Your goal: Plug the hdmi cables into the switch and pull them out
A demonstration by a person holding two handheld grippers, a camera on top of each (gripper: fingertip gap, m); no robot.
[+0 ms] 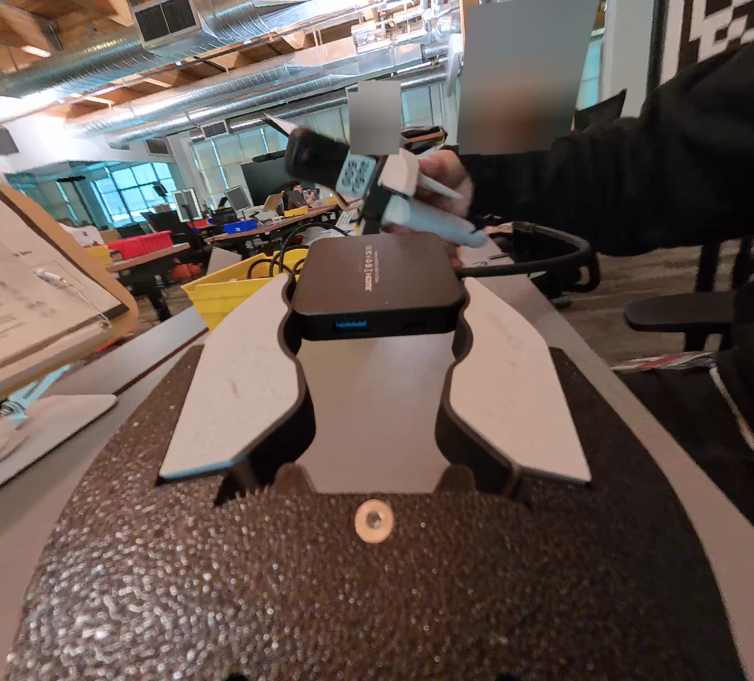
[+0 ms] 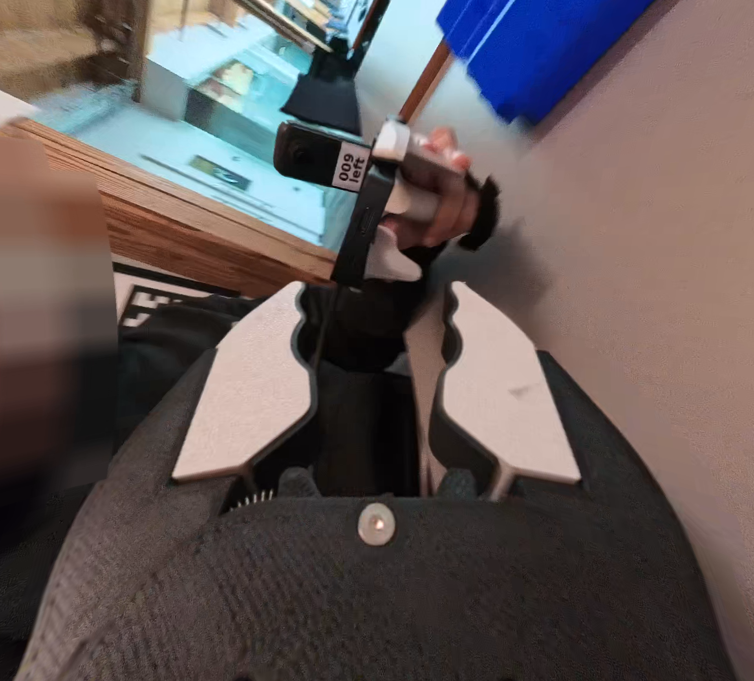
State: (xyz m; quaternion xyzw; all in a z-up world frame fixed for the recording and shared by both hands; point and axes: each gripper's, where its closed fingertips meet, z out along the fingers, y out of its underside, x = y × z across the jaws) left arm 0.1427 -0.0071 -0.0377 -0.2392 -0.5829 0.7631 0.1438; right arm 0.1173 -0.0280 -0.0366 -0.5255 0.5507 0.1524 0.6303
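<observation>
The black HDMI switch [image 1: 367,266] is clamped by its sides between the tips of my left gripper [image 1: 375,288], just above the grey table. A black HDMI cable [image 1: 567,249] leaves the switch's far right corner and loops to the right. My right gripper [image 1: 449,221], held by a hand, hovers tilted just behind the switch. In the right wrist view my right gripper [image 2: 375,294] has its jaws wide apart. A dark shape [image 2: 359,335] lies between them, blurred, with no contact showing. The left gripper [image 2: 367,213] and its hand are just beyond.
A yellow bin [image 1: 228,294] holding black cables stands behind left of the switch. A clipboard-like board [image 1: 53,294] leans at left. A black chair [image 1: 673,314] is at right. A blue bin [image 2: 551,21] sits on the grey table [image 2: 632,294] in the right wrist view.
</observation>
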